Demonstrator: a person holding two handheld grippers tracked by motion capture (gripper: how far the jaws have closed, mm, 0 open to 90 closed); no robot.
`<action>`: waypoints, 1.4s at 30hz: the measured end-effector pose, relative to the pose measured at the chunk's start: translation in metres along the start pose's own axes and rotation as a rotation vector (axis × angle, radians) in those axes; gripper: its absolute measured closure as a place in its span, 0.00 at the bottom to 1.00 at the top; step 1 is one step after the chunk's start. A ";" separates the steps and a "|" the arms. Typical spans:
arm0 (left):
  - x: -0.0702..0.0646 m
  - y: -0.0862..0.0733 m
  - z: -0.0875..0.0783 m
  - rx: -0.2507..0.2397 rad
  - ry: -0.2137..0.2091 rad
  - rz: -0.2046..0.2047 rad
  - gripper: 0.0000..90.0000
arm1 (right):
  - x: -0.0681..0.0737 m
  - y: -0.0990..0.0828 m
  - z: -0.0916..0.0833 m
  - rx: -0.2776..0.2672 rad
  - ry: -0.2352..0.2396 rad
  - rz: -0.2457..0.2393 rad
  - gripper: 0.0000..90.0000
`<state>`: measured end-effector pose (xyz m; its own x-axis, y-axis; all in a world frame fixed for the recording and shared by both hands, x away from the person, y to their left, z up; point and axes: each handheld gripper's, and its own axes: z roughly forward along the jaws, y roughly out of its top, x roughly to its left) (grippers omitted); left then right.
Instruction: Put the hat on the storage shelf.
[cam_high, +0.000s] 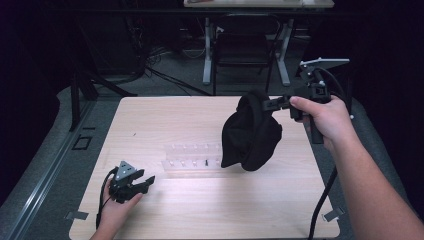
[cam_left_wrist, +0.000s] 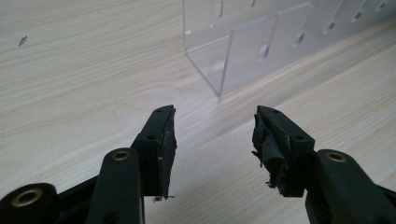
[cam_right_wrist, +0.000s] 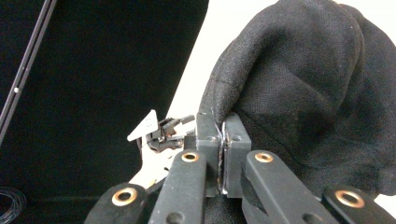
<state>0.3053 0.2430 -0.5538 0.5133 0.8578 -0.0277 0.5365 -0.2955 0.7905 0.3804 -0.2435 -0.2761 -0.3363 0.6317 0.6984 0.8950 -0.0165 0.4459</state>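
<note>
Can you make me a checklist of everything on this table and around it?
Surface: pale wood table, one small dark speck.
Job's things: black cloth hanging in the air; clear rack on the table.
Clutter: nothing seen.
Grippers: right hand-held gripper shut on the cloth's edge; left hand-held gripper open, holding nothing, low by the table.
Cables: one black cable trails from each gripper.
Surroundings: dark room, chair and another table's legs behind.

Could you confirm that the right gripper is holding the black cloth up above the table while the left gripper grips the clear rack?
Not quite: the left gripper grips nothing; the left gripper view shows it open, short of the clear rack. The right gripper does hold the black cloth above the table.
</note>
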 end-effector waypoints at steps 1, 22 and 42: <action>0.000 0.000 0.000 -0.007 0.001 0.001 0.54 | 0.000 0.001 0.002 0.001 0.002 0.001 0.98; 0.002 0.000 -0.001 0.001 0.013 -0.011 0.54 | 0.009 0.015 0.033 0.030 0.018 -0.012 0.98; 0.003 0.000 -0.001 -0.007 0.015 -0.021 0.54 | 0.010 0.018 0.056 0.051 0.011 -0.011 0.98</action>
<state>0.3060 0.2460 -0.5527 0.4920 0.8698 -0.0356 0.5420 -0.2741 0.7944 0.4092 -0.1942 -0.2920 -0.3488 0.6232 0.7000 0.9050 0.0300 0.4243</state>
